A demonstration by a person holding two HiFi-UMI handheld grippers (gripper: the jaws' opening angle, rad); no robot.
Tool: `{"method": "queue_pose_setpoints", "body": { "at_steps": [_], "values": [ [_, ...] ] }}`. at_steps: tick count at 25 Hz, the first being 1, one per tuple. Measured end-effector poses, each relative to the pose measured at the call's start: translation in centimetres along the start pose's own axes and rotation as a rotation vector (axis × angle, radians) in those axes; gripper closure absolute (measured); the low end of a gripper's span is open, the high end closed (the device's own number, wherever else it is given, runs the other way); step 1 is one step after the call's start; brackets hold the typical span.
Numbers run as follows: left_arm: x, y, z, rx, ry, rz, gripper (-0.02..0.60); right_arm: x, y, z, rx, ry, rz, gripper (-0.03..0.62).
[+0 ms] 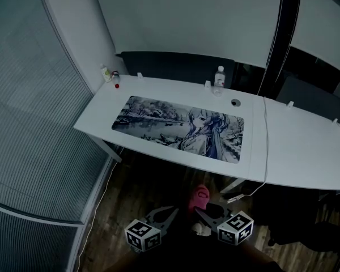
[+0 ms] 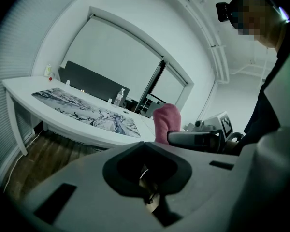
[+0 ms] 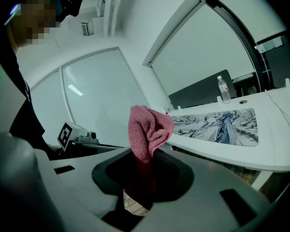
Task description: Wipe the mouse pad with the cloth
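Clutching cloth point(image 3: 147, 127), right claw point(image 3: 147, 161); left point(image 2: 146, 173) unclear.

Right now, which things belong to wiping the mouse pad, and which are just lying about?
Job: pink cloth, clamped in right gripper; mouse pad; white desk under it.
Lying about: water bottle; small bottle at desk corner; white cable.

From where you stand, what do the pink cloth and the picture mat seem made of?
Pink cloth: knitted fabric, soft and matte; its looped weave and limp folds show. Mouse pad: likely printed fabric, matte; it lies thin and flat, with no glare.
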State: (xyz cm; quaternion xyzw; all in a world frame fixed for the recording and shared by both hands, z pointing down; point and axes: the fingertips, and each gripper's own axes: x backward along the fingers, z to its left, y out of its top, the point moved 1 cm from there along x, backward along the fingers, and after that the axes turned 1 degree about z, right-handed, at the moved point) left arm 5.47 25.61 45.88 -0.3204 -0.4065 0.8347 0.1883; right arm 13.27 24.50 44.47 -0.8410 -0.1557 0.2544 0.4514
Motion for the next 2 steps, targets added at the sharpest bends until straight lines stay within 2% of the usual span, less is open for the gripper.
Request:
{"method": "queue_pose_setpoints", "body": {
  "at_steps": [2],
  "values": [
    [0.12,-0.40,-0.08,0.004,-0.002,0.006,0.575,0.03,-0.14,0.26,-0.002,0.002,0.000,0.485]
  ]
}}
